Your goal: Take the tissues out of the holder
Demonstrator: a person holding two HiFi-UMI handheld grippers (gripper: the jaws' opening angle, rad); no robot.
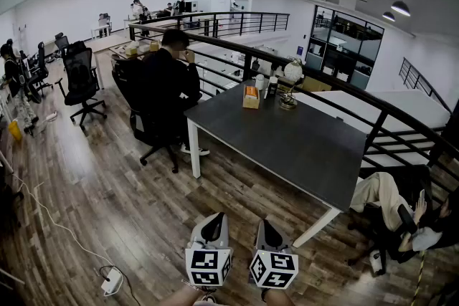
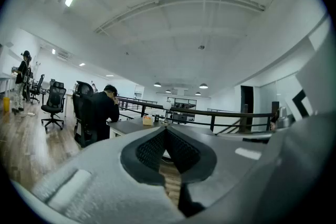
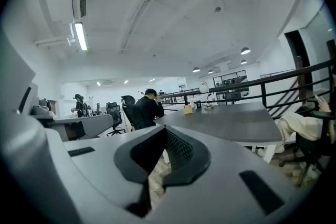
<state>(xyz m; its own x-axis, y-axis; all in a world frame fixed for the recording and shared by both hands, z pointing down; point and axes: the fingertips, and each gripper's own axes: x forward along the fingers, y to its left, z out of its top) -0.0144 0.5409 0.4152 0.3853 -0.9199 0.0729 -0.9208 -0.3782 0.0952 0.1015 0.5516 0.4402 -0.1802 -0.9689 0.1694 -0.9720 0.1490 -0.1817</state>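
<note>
Left gripper (image 1: 213, 224) and right gripper (image 1: 268, 229): held side by side over the wood floor (image 1: 129, 204), short of the near long edge of the table (image 1: 287, 147). Both pairs of jaws are seen pressed together at the tips, with nothing pinched between them. Tissue holder (image 1: 250, 97), orange: stood at the table's far end, close to its far edge and just beside a white cup (image 1: 260, 82) and a globe lamp (image 1: 292, 72), well apart from both grippers; a wide stretch of dark top is laid between it and the near edge. Black railing (image 1: 337, 100): run close along the table's far side. Seated person in black (image 1: 168, 79): placed at the table's far left corner. Second seated person (image 1: 384, 197): placed off the table's near right corner. Open floor is seen left of the table, crossed by a white cable (image 1: 50, 218).
</note>
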